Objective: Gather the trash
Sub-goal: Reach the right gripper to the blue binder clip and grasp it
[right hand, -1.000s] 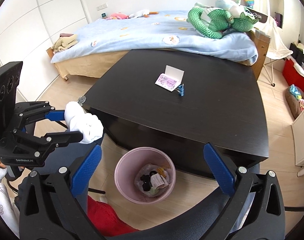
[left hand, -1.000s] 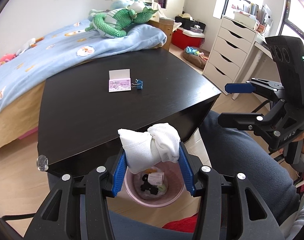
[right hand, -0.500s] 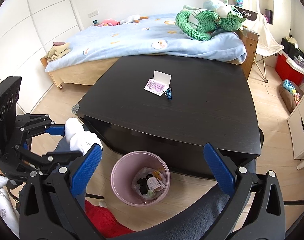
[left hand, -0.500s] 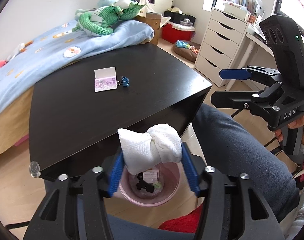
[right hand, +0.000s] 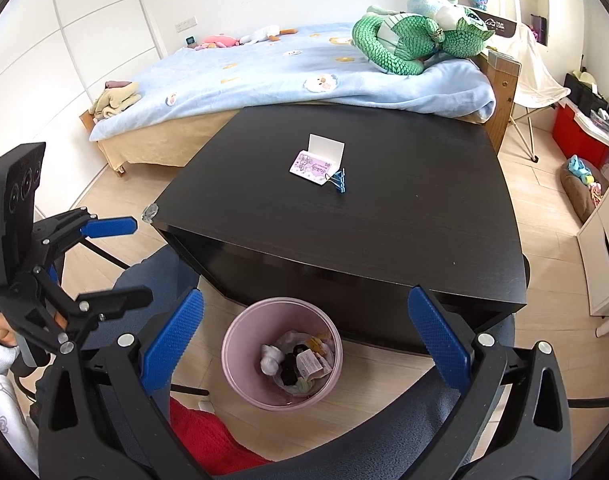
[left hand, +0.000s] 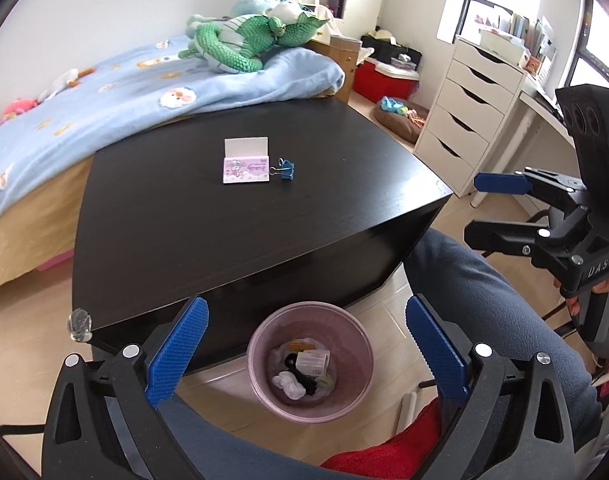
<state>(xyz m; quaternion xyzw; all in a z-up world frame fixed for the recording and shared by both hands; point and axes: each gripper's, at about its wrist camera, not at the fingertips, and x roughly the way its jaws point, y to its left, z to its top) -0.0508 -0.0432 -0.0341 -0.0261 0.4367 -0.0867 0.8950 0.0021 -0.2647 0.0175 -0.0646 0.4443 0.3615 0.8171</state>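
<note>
Pink plastic marks our target: the bin [left hand: 310, 360] stands on the floor just in front of the dark surface [left hand: 244, 208], tucked by our knees so that anything let go above it falls straight in. Our left tool [left hand: 306, 354] hangs directly over the bin's mouth with its blue pads spread wide and nothing between them. A white wad of cloth [left hand: 290, 384] lies inside the bin on top of a small carton and dark scraps, which we judge to be the piece this tool was carrying. Our right tool [right hand: 306, 330] also looks down at the bin, opened wide and empty, held off to the side where it does not block the drop. Up on the surface a pink card holder [left hand: 246, 168] and a blue binder clip [left hand: 285, 169] sit just beside each other, well apart from the near edge. Whether they count as trash we cannot tell; if so, either tool must reach forward across the surface next.
</note>
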